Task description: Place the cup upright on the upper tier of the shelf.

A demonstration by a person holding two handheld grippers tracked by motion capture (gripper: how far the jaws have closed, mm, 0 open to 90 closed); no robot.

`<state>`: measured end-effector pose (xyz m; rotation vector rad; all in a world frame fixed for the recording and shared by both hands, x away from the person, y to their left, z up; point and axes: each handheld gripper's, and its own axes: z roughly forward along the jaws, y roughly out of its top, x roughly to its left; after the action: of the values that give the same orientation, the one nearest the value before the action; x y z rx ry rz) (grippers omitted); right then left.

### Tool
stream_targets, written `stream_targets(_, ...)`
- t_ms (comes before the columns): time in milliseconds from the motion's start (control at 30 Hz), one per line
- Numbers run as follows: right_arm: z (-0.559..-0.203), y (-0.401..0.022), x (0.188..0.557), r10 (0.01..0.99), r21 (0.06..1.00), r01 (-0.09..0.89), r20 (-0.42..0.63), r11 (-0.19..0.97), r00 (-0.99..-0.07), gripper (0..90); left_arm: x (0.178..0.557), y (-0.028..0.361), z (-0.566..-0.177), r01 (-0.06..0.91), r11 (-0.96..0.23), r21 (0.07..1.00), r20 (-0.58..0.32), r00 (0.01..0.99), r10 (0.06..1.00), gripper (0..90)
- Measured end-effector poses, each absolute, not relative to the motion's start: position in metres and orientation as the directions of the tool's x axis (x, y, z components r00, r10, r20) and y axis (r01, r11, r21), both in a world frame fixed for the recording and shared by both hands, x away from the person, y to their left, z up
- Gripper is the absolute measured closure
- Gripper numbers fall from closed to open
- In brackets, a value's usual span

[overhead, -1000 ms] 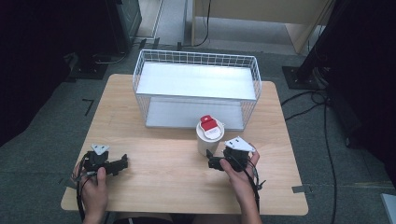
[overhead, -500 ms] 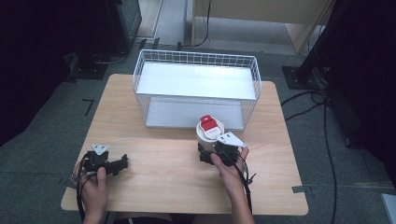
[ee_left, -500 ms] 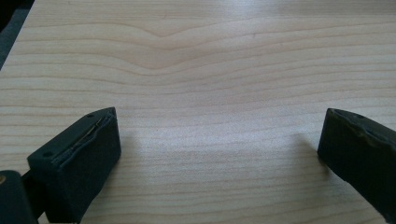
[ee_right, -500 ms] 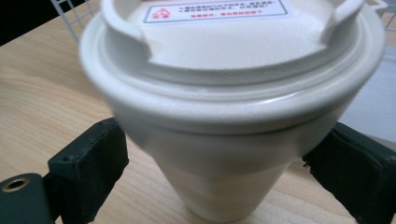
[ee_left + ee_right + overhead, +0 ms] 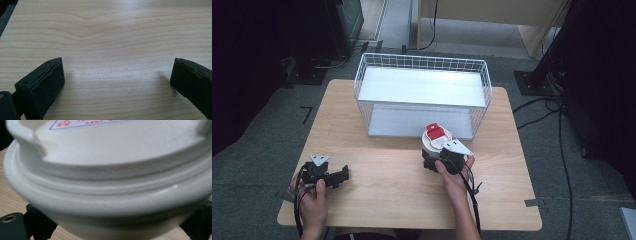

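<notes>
**Right gripper closing in on the white jar**

The right gripper (image 5: 432,164) is sitting tight against the white jar (image 5: 435,142) now; a second ago it was hanging back nearer the person, clear of it. The jar, with its red cap (image 5: 434,132), is standing where it stood, on the wooden table (image 5: 392,195) just in front of the wire basket (image 5: 422,95). In the right gripper view the jar's pale rim (image 5: 105,202) is looming huge, jaws showing dark at either side beneath it; whether they are squeezing it, I cannot tell. Over on the near left, the left gripper (image 5: 343,174) is staying put, jaws spread wide over bare wood.
</notes>
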<state>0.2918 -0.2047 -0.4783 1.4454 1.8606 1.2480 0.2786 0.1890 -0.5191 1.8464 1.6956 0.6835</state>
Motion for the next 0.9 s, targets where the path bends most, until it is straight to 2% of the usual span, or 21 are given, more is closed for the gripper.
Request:
stream_targets(333, -0.485, -0.202, 0.299, 0.928, 0.877, 0.479, 0.167, 0.014, -0.334, 7.3, 0.279, 0.189, -0.519, 0.725, -0.065, 0.686, 0.009, 0.081, 0.997, 0.0)
stream_targets(567, -0.486, -0.198, 0.295, 0.938, 0.902, 0.430, 0.115, 0.040, -0.328, 9.2, 0.279, 0.189, -0.519, 0.726, -0.066, 0.685, 0.010, 0.082, 0.997, 0.0)
stream_targets(900, -0.475, -0.201, 0.291, 0.934, 0.926, 0.376, 0.150, -0.018, -0.325, 9.5, 0.279, 0.189, -0.519, 0.726, -0.066, 0.685, 0.010, 0.081, 0.997, 0.0)
